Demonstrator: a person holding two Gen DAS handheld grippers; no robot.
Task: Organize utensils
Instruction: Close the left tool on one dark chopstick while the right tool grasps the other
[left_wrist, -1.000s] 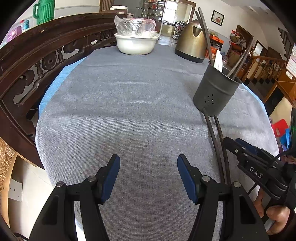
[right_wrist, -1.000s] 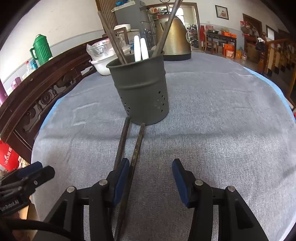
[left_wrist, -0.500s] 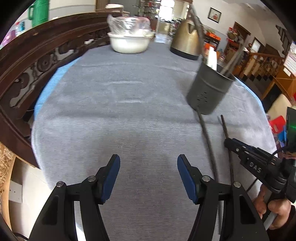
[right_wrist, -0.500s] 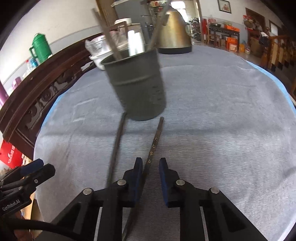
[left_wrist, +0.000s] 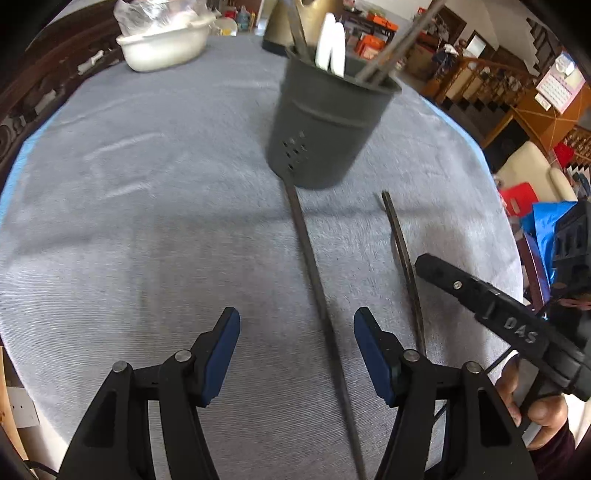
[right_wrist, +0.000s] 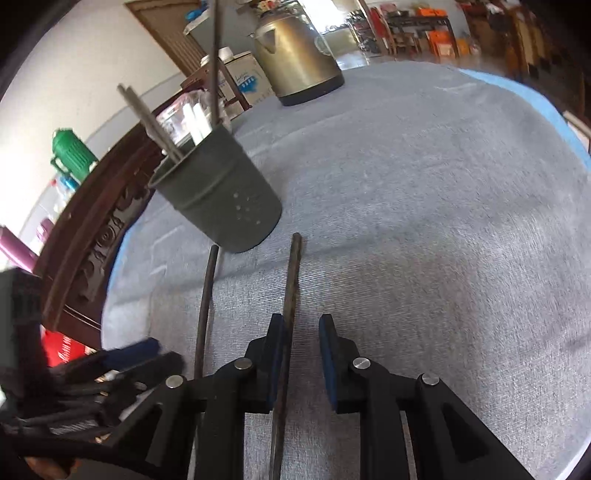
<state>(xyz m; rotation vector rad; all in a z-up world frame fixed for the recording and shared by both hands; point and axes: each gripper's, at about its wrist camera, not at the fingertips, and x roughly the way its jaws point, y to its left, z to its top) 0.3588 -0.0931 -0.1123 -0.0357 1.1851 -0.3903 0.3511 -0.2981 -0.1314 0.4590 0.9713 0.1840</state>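
The right hand-held gripper (right_wrist: 301, 354) sits low over the surface (right_wrist: 424, 221) with one dark chopstick (right_wrist: 291, 288) running up between its blue pads. Its jaws have just been closing and now stand narrow. The stick lies tight against the left pad (right_wrist: 276, 354), while a sliver of gap shows beside the right pad, so a full pinch on the stick cannot be told from here. The stick's far tip points toward the dark utensil holder (right_wrist: 221, 206) and stops just short of its base.

The second chopstick (right_wrist: 205, 314) lies flat on the grey cloth, just to the left of the right hand-held gripper and outside its jaws, its far end close to the holder's foot.

Over in the left wrist view, the left hand-held gripper (left_wrist: 295, 354) stands wide, nothing pressed by either pad. That second chopstick (left_wrist: 314, 280) runs along the surface from the holder (left_wrist: 325, 122) down through the gap between the wide jaws, nearer the right pad (left_wrist: 371, 354), touching neither.

The holder stands on the cloth beyond both tools, with more dark sticks and white handles (left_wrist: 330, 46) poking out of it. Behind it sit a brass-coloured kettle (right_wrist: 295, 55) and a white bowl (left_wrist: 162, 46) covered in plastic. A hand (left_wrist: 543, 417) shows at the lower right edge, gripping the right tool's handle.
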